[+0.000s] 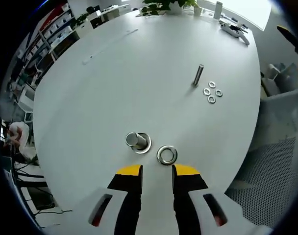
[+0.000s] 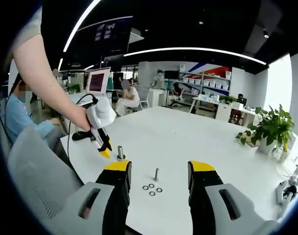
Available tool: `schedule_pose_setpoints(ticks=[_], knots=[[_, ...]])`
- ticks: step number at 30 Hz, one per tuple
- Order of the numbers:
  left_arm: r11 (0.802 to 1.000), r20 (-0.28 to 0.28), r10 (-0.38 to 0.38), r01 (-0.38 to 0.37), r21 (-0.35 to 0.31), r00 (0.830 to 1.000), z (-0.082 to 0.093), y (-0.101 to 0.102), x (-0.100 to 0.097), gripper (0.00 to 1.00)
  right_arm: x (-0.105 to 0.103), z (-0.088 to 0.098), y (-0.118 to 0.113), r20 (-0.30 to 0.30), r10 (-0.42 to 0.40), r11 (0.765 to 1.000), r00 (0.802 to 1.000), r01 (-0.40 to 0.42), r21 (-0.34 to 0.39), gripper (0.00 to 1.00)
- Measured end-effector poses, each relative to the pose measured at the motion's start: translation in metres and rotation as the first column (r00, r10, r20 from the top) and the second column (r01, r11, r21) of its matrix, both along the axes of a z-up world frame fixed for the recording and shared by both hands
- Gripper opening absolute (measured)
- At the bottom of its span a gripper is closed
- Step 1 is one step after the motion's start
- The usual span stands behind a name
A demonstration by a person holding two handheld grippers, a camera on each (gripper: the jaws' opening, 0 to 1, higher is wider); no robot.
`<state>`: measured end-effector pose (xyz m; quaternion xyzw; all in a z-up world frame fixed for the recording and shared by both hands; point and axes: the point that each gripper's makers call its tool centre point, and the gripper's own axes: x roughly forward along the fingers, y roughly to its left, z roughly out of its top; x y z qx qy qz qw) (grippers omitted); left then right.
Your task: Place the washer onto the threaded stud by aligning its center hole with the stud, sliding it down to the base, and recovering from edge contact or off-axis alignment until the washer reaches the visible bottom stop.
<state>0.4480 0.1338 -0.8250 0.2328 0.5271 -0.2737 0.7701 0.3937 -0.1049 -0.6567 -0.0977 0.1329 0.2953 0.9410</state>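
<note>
Left gripper (image 1: 157,172) hovers over the table (image 1: 114,88), jaws slightly parted and empty, lined up on the loose washer (image 1: 167,154) lying flat just beside the threaded stud (image 1: 137,141), while the right gripper (image 2: 159,172) waits wide open, holding nothing.

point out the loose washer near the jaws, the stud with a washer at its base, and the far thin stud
loose washer (image 1: 167,154), left gripper view, on its metal ring
near stud (image 1: 135,140), left gripper view, on its top end
far stud (image 1: 199,75), left gripper view, mid-shaft
</note>
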Motion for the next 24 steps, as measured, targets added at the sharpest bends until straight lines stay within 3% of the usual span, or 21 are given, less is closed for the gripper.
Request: schedule_pose_setpoints(ticks=[24], knots=[[1.0, -0.03, 0.016, -0.016, 0.001, 0.999, -0.02, -0.007, 0.002, 0.22, 0.001, 0.0, -0.002, -0.003, -0.009, 1.0, 1.0, 0.009, 0.001, 0.48]])
